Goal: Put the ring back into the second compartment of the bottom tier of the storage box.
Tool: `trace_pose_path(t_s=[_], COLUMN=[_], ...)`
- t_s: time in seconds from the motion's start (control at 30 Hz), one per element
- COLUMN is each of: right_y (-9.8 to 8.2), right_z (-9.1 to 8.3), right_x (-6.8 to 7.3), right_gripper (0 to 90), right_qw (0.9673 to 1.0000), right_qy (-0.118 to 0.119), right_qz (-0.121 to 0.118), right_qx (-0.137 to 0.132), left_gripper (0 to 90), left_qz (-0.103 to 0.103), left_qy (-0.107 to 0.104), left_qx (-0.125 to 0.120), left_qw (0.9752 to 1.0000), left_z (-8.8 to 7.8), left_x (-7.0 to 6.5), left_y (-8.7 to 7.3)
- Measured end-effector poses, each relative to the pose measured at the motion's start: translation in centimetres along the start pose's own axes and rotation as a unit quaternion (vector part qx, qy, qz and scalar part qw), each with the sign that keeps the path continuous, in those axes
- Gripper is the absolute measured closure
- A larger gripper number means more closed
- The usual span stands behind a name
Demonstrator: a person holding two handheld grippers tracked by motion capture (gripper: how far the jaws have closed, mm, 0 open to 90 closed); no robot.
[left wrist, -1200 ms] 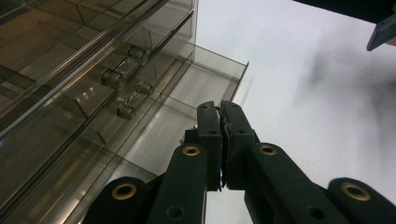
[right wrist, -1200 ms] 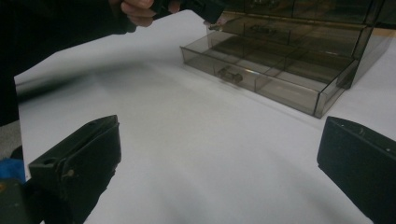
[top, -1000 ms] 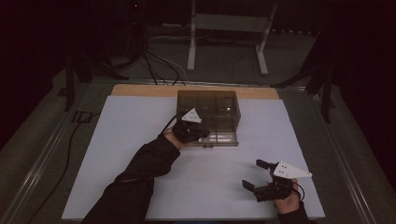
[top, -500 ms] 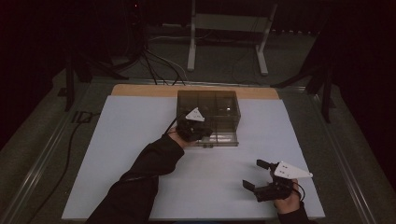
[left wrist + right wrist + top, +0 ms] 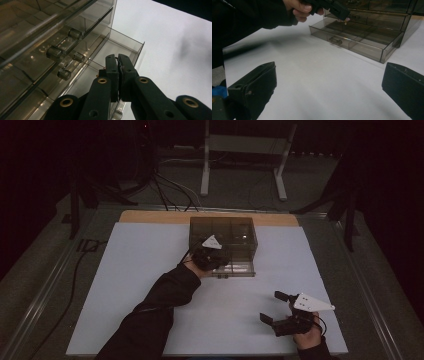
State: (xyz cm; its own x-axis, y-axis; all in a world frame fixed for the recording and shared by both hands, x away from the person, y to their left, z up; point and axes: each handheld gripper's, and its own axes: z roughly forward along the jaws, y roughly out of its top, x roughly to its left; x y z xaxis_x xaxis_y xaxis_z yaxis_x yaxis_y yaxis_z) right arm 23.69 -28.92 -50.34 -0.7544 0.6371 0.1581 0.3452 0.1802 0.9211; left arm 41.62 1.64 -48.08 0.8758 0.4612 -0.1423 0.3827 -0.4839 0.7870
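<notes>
A smoked see-through drawer cabinet stands at the far middle of the white table. Its bottom drawer is pulled out, with dividers showing inside. My left gripper hovers over that open drawer, jaws pressed together. In the right gripper view a small pale pinkish thing hangs pinched at the left gripper's tips; what it is I cannot tell. My right gripper rests near the front right of the table, jaws wide apart with nothing between them.
The white tabletop stretches wide on the left and between the two hands. A wooden strip edges the far side. Cables and a stand's legs lie on the dark floor beyond.
My left gripper has crept slightly to the right over the open drawer. The right gripper has stayed put.
</notes>
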Motion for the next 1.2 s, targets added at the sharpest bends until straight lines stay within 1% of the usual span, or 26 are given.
trace_pose_path(t_s=[0.23, 0.33, 0.5, 0.67, 0.77, 0.87, 0.93, 1.03, 1.2], right_y=[0.0, 0.0, 0.0, 0.0, 0.0, 0.0, 0.0, 0.0, 0.0], right_z=[0.0, 0.0, 0.0, 0.0, 0.0, -0.1, -0.1, -0.1, -0.1], right_x=[0.0, 0.0, 0.0, 0.0, 0.0, 0.0, 0.0, 0.0, 0.0], right_gripper=[0.0, 0.0, 0.0, 0.0, 0.0, 0.0, 0.0, 0.0, 0.0], right_qw=[1.0000, 1.0000, 1.0000, 1.0000, 1.0000, 1.0000, 1.0000, 1.0000, 1.0000], right_qy=[0.000, 0.000, 0.000, 0.001, 0.000, 0.000, 0.000, 0.000, -0.001], right_qz=[-0.001, -0.003, -0.003, -0.002, -0.002, -0.003, -0.002, -0.003, -0.001], right_qx=[0.000, 0.001, 0.002, 0.001, 0.002, 0.001, 0.002, 0.001, 0.001], left_gripper=[89.3, 89.3, 89.3, 89.2, 89.2, 89.1, 89.1, 88.4, 88.3], left_qz=[-0.001, -0.002, -0.001, -0.006, -0.007, -0.006, -0.016, -0.016, -0.022], left_qy=[0.001, 0.005, 0.009, 0.009, 0.013, 0.017, 0.016, 0.021, 0.026], left_qx=[0.004, 0.004, 0.013, 0.016, 0.018, 0.026, 0.026, 0.031, 0.024], left_qw=[1.0000, 1.0000, 0.9999, 0.9998, 0.9997, 0.9995, 0.9994, 0.9992, 0.9991], left_z=[0.7, 1.0, 1.6, 2.0, 2.1, 2.3, 2.4, 2.5, 2.2], left_x=[0.0, 0.0, 0.0, 0.1, 0.1, 0.2, 0.3, 0.3, 0.1], left_y=[0.0, 0.0, -0.2, -0.2, -0.2, -0.2, -0.3, -0.2, -0.1])
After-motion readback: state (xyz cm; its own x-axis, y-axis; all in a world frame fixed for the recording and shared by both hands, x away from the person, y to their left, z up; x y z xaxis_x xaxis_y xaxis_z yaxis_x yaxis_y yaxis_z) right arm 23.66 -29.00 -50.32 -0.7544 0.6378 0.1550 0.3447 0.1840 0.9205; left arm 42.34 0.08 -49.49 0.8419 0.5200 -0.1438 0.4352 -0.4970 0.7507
